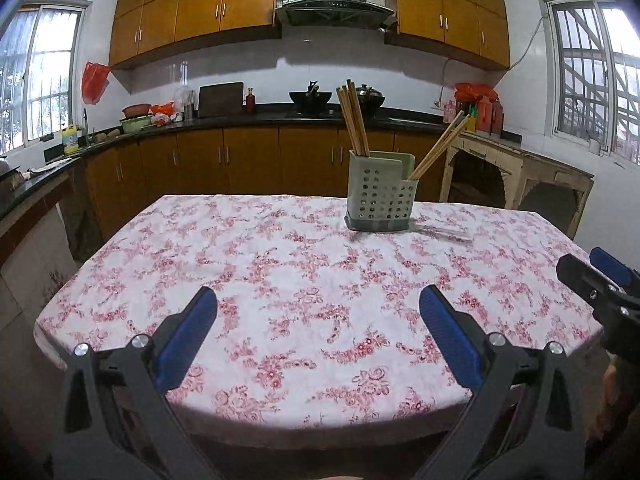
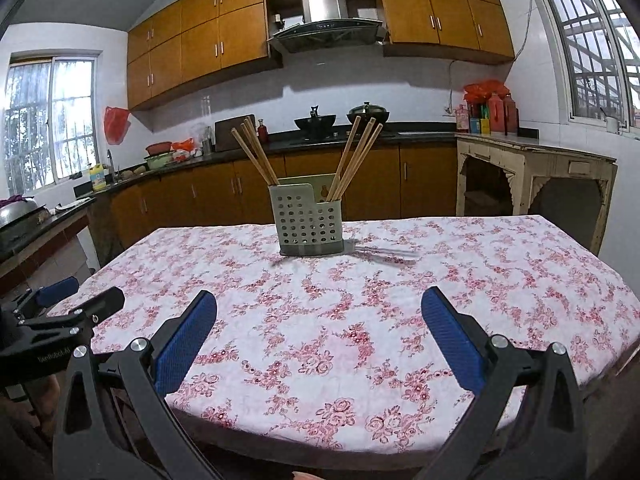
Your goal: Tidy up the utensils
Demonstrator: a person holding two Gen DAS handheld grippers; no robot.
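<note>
Ahead, chopstick holder [image 2: 310, 220] well beyond right claw [image 2: 319, 330], claw empty, spread

Daylight glares through side windows [image 1: 40, 76]; fisheye bends edges; corners vignetted.

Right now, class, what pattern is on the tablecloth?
Pink-red flowers on white tablecloth, clearest in the right wrist view.

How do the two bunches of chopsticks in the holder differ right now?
The left chopsticks stand in the taller left compartment of the utensil holder and lean left. The right chopsticks sit in the lower right compartment and lean right. In the left wrist view, the left bunch looks steeper and the right bunch more tilted. Both are plain light wood, ends sticking up.
</note>
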